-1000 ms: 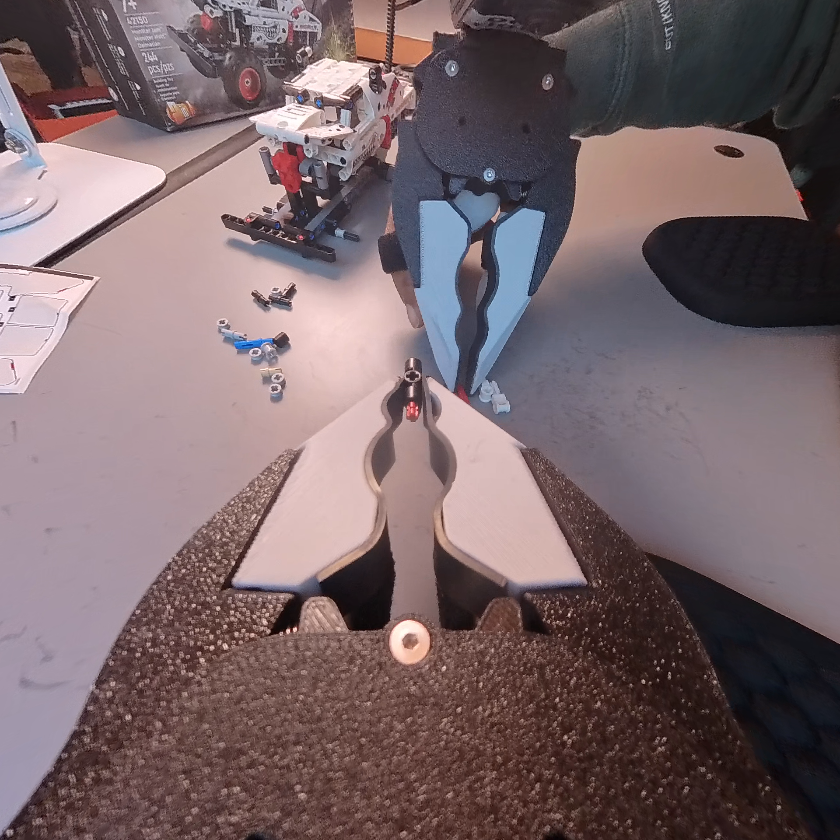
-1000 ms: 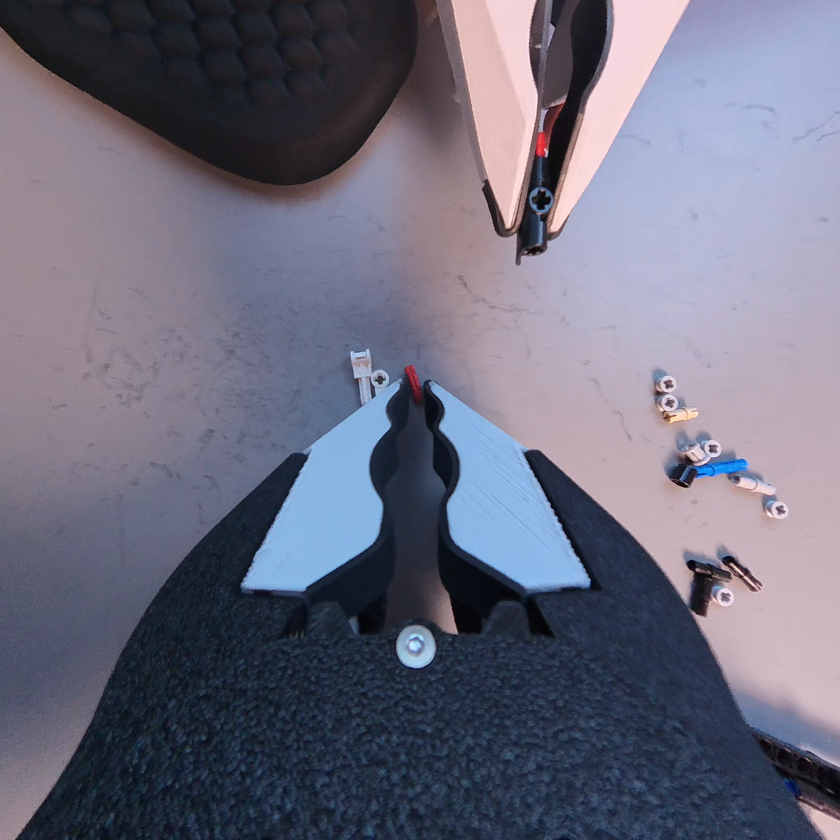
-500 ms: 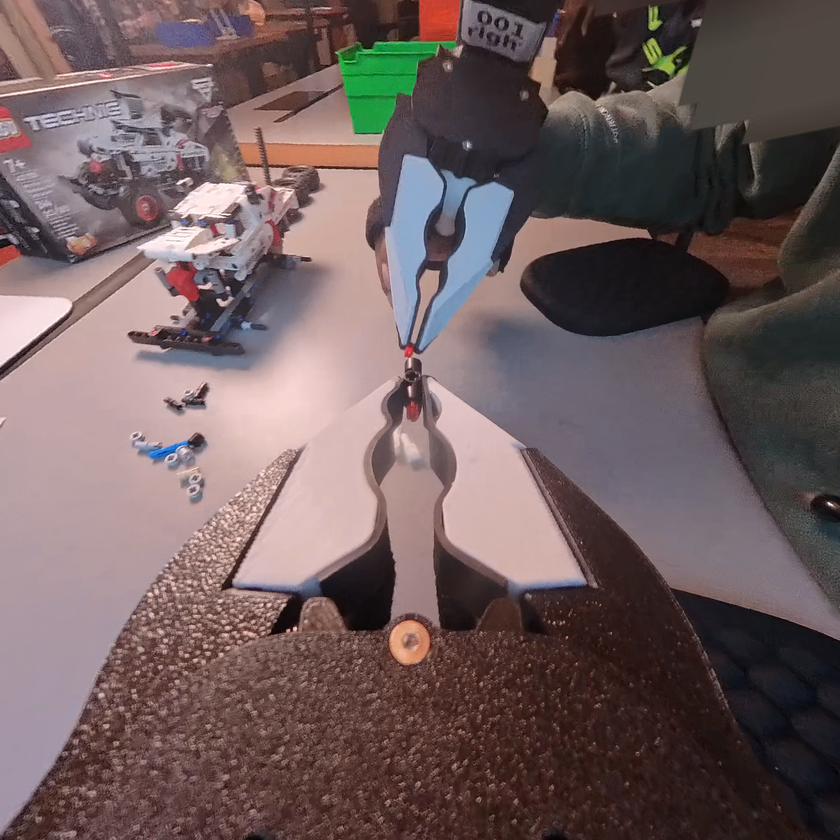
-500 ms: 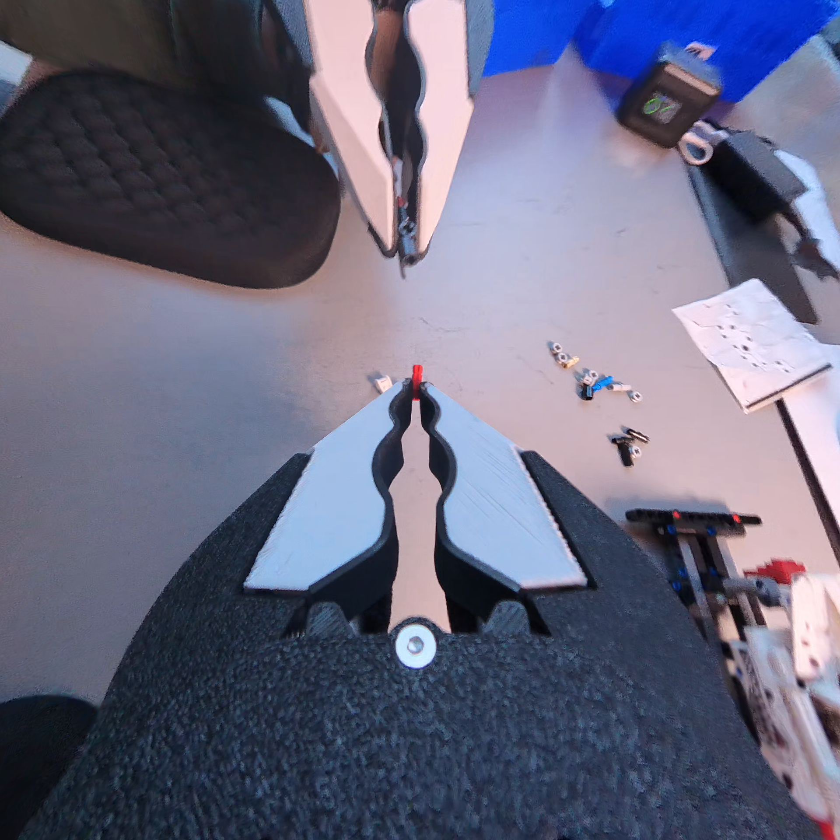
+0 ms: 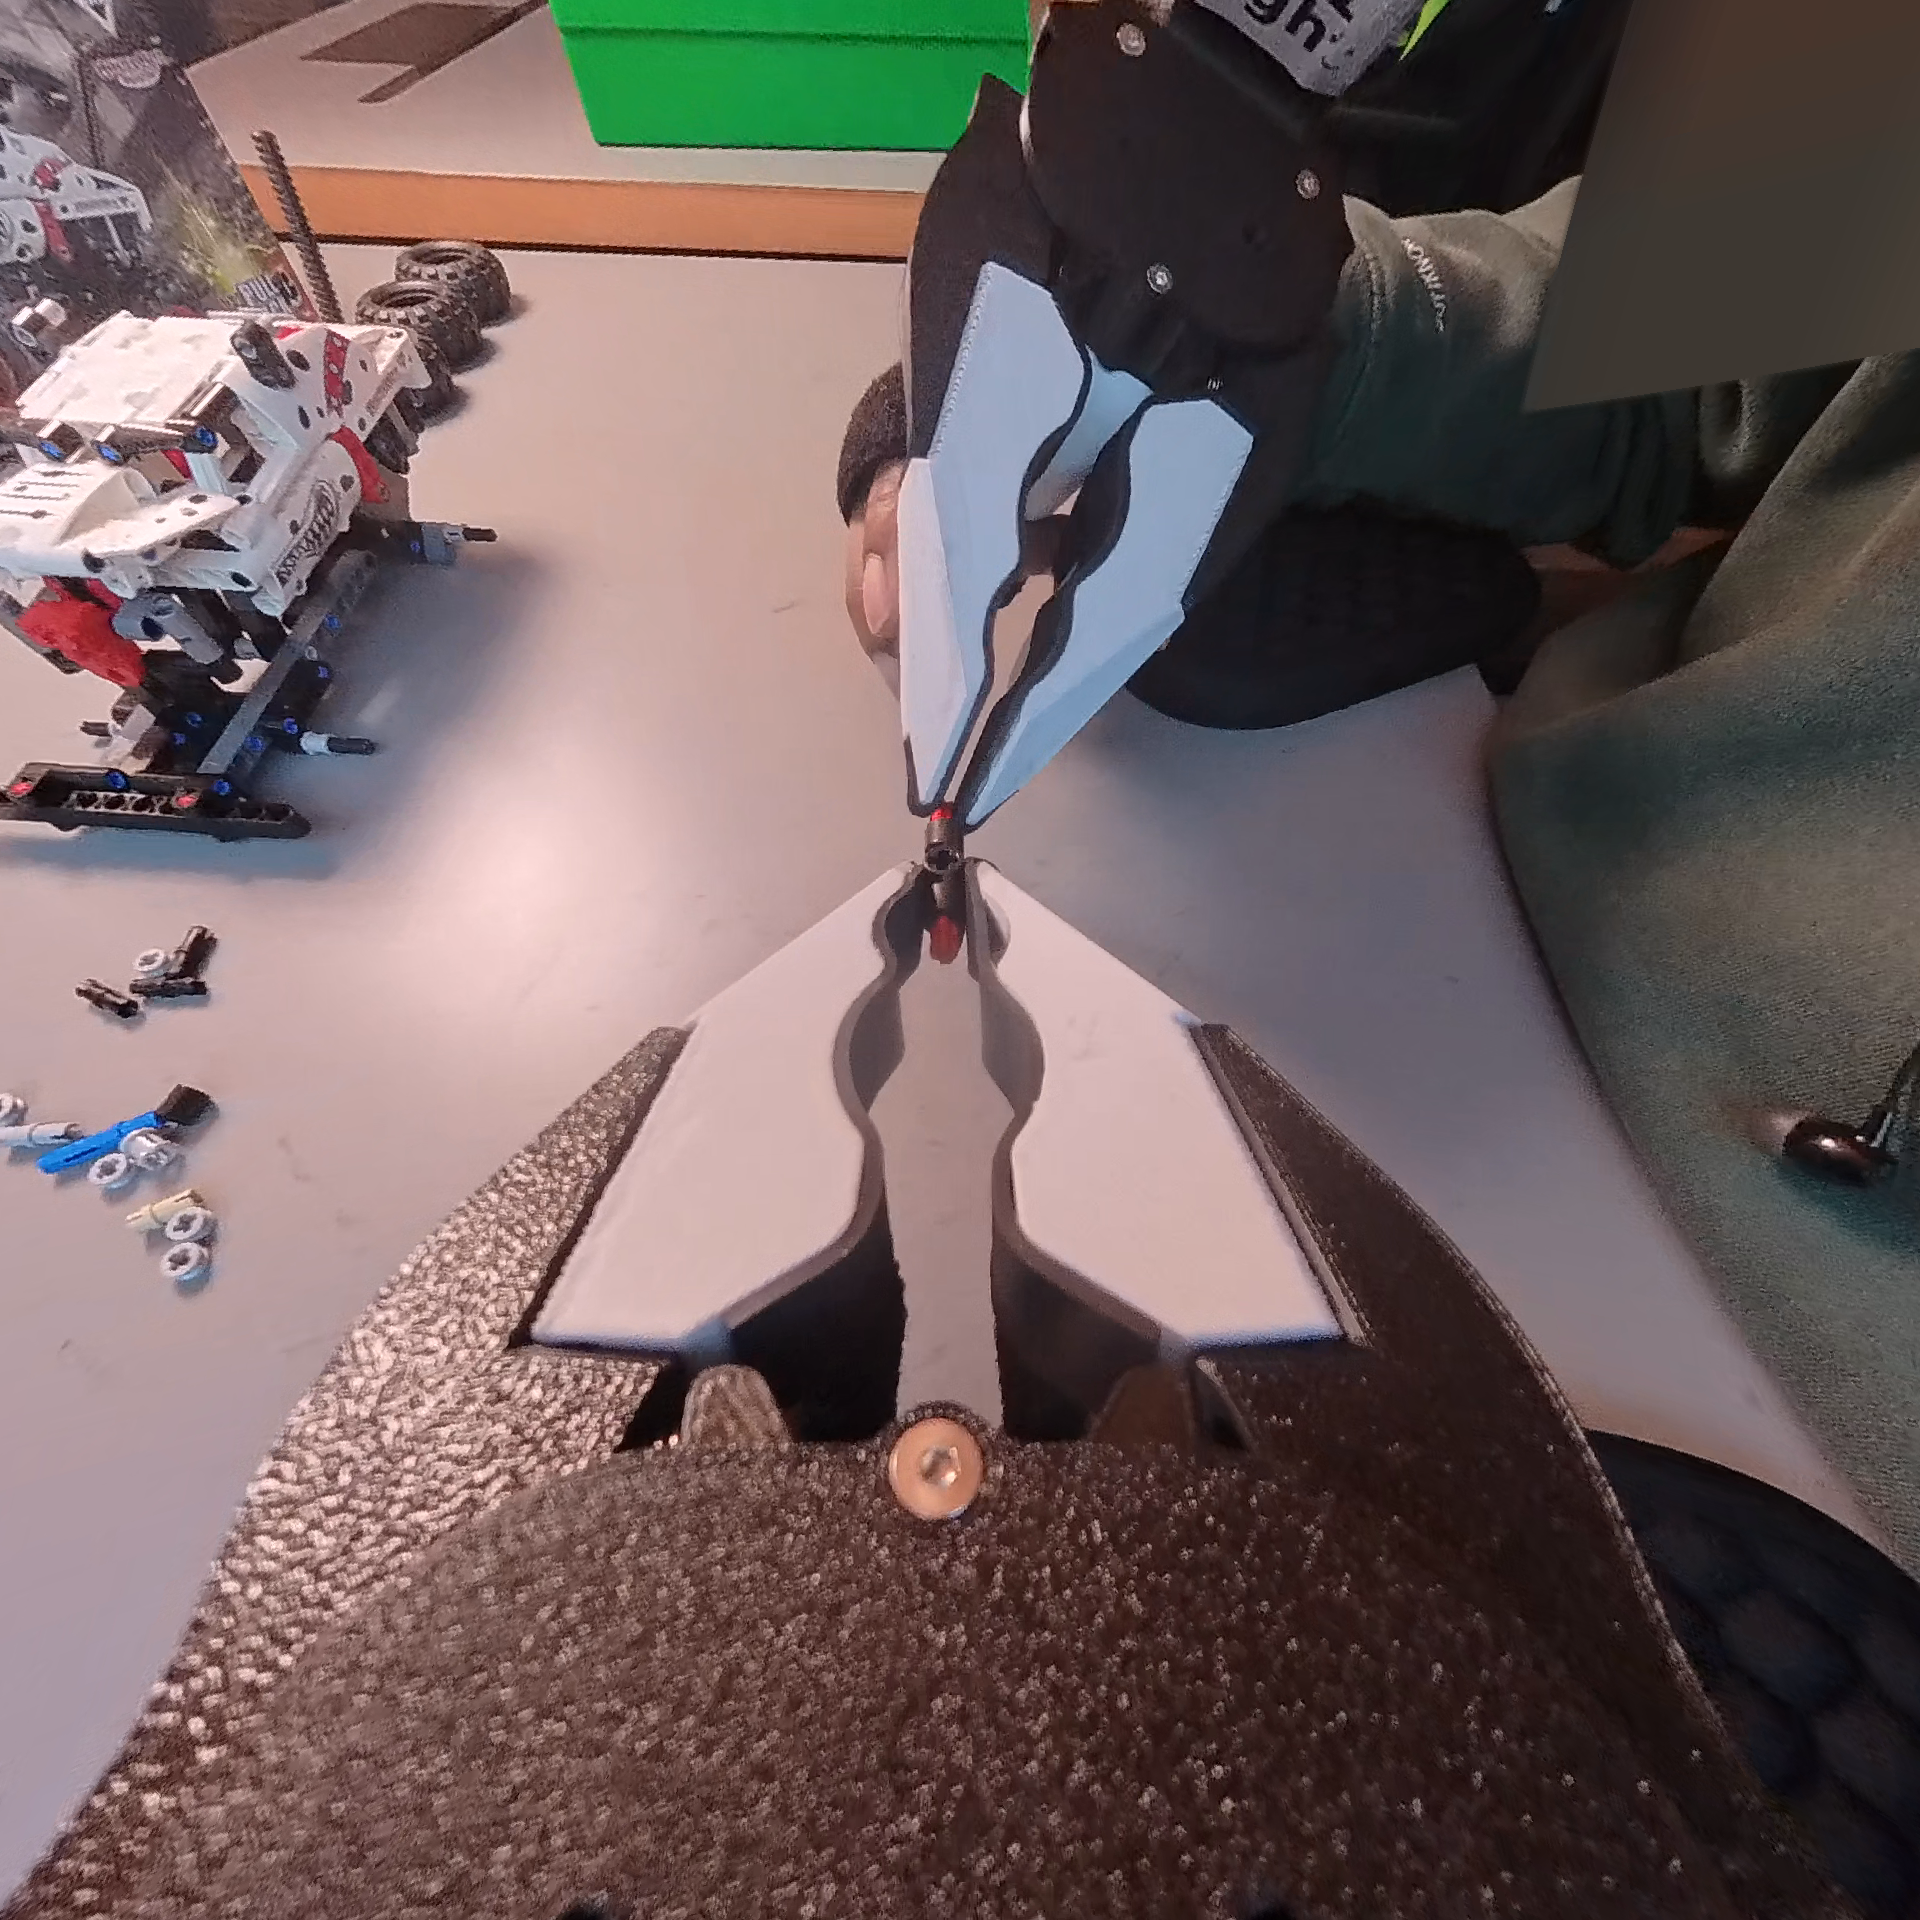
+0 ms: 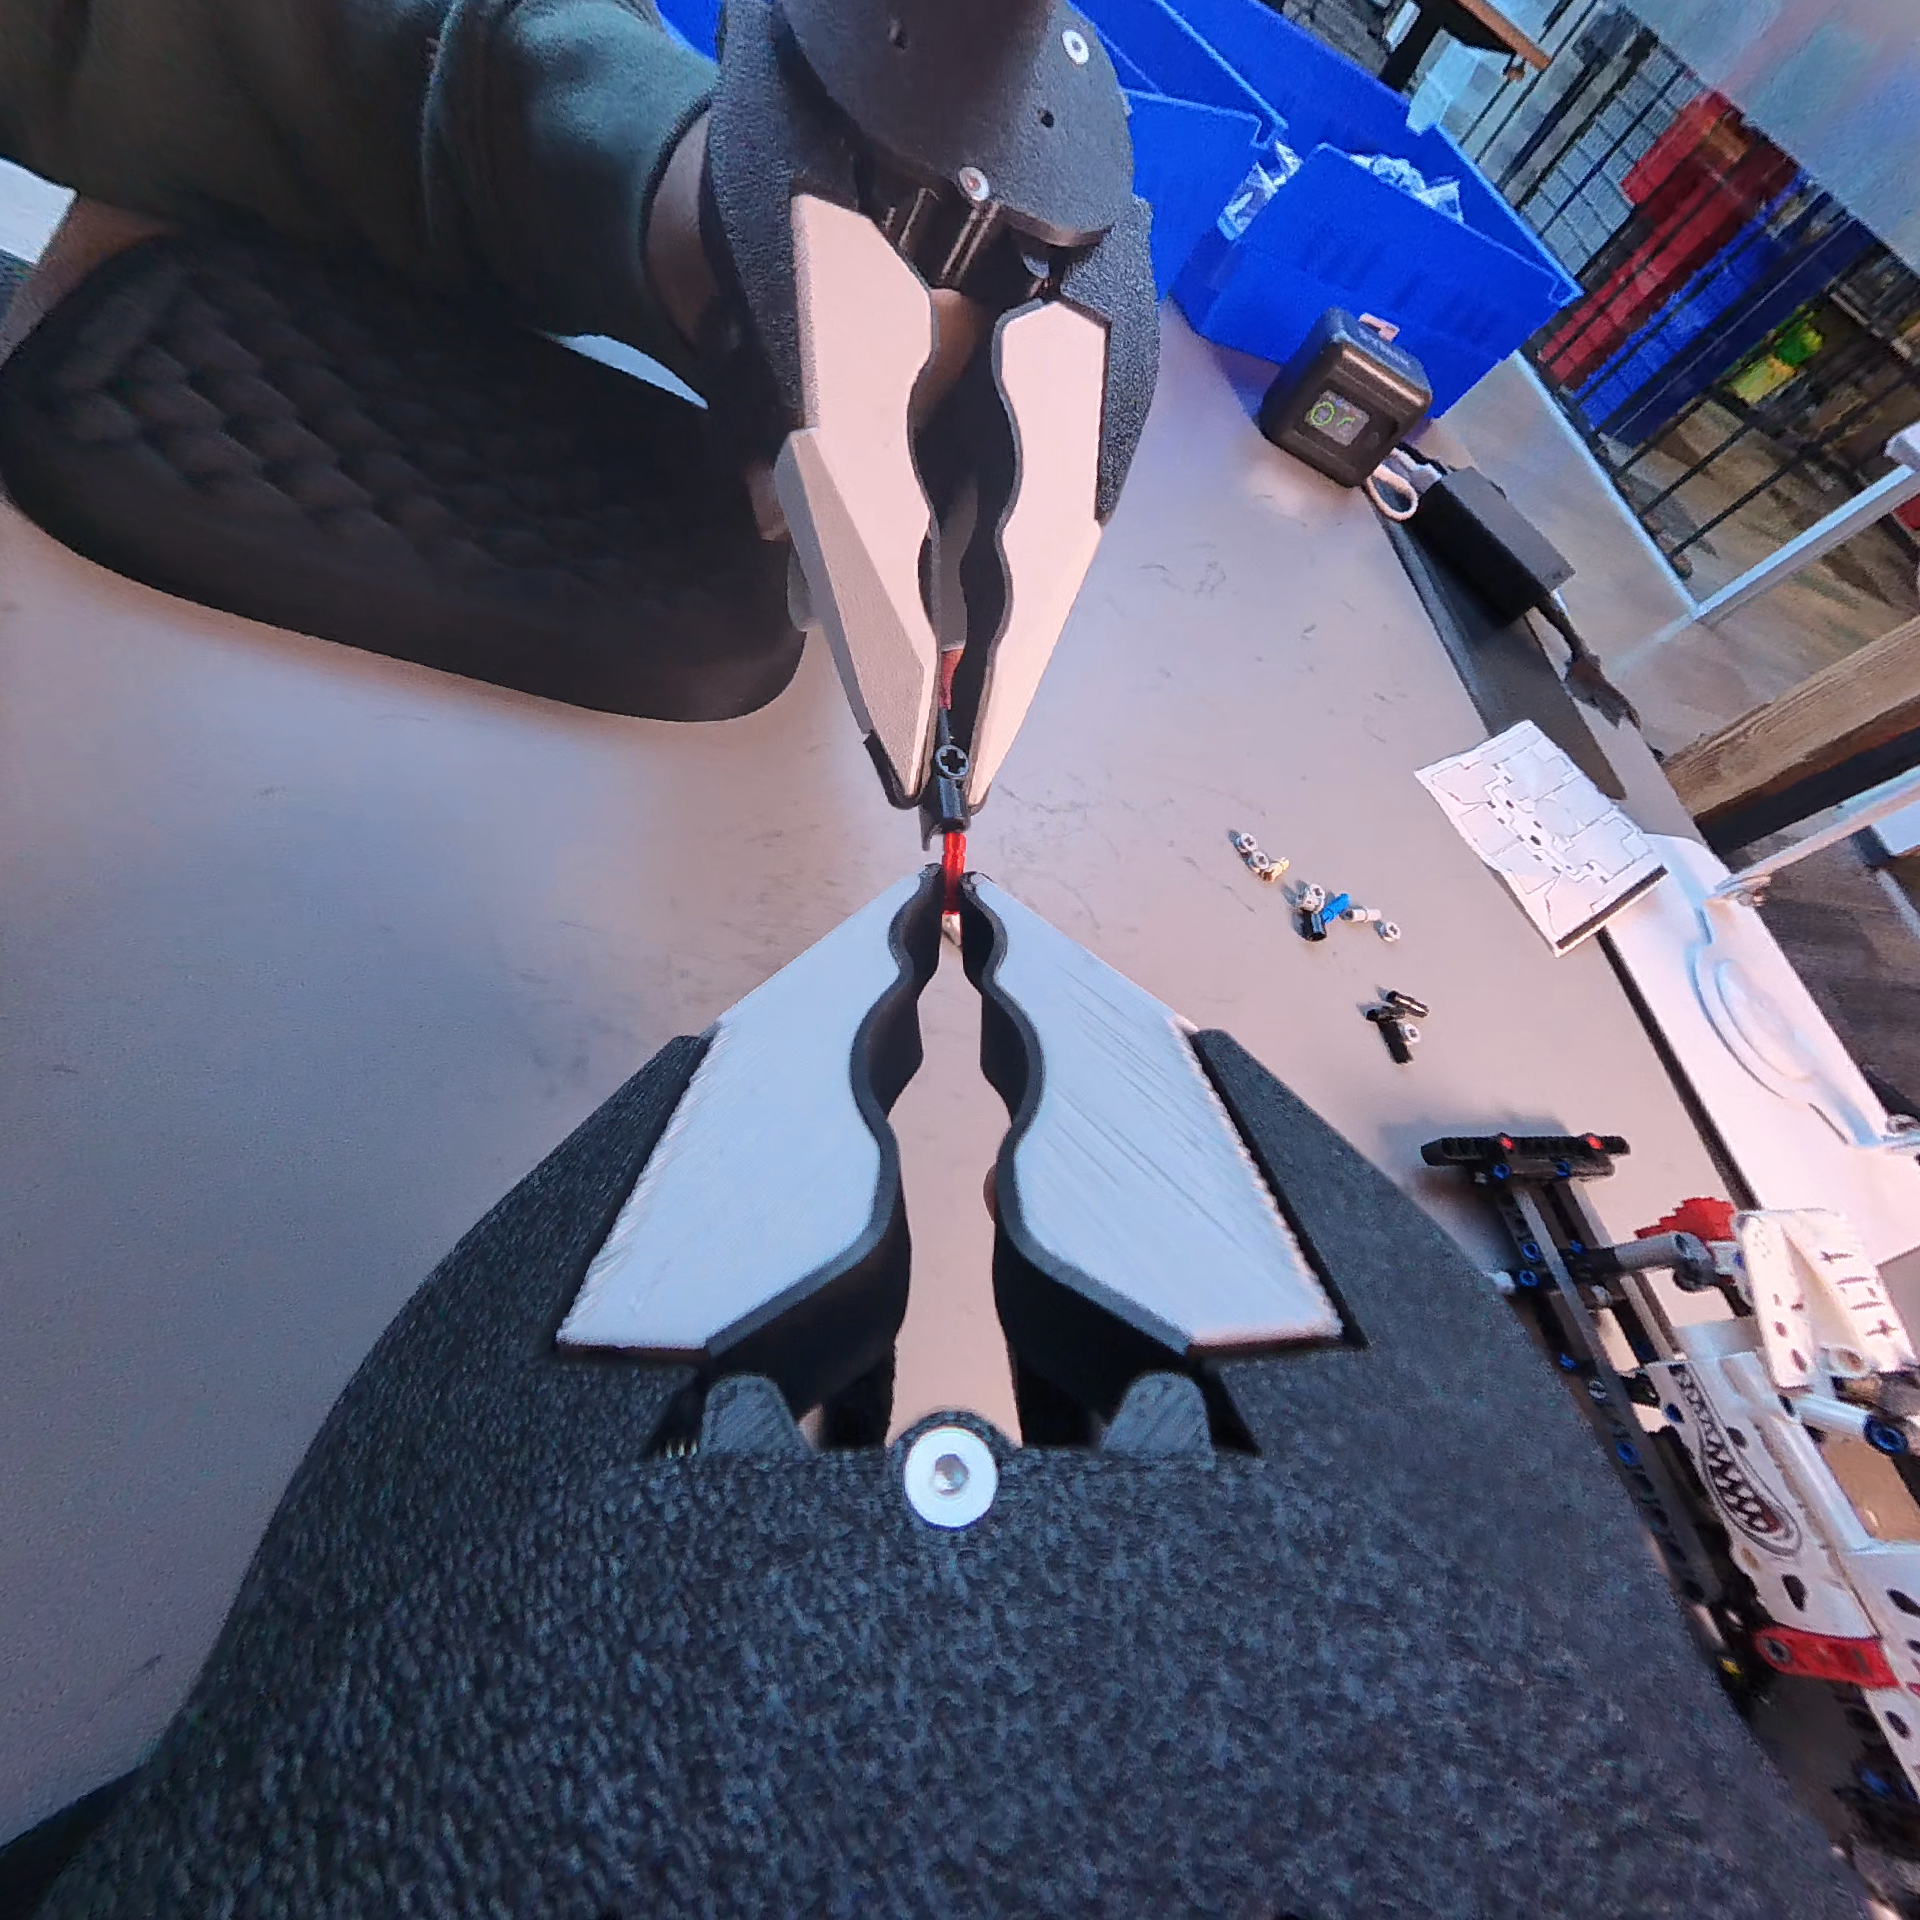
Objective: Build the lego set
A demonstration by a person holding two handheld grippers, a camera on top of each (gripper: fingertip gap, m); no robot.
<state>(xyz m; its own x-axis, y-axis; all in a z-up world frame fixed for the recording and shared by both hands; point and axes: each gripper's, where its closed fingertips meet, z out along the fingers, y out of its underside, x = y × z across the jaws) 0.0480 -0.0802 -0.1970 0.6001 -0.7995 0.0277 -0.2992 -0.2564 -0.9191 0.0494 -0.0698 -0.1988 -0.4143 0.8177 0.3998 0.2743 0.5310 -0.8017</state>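
1. We see the left gripper (image 5: pixel 943 883) has a rough, pebbled black plastic shell, smooth matt pale finger plates and a shiny metal screw (image 5: pixel 935 1470).
2. We see the right gripper (image 6: pixel 948 881) has finely ridged matt plates.
3. We note the grey table (image 5: pixel 644 436) is smooth, scuffed and faintly sheened.
4. We see the white plastic lego truck (image 5: pixel 197 468) looks glossy.
5. We find the green sleeve (image 5: pixel 1714 831) is soft, matt cloth.
6. We see the black quilted pad (image 6: pixel 343 468) is matt and dimpled.

We see both views evenly and brightly lit, the surface (image 5: pixel 644 582) cool grey in the left view, pinkish in the right. Soft shadows fall beneath the truck (image 5: pixel 197 499). Wide-angle bending curves the edges; frame borders blur slightly.
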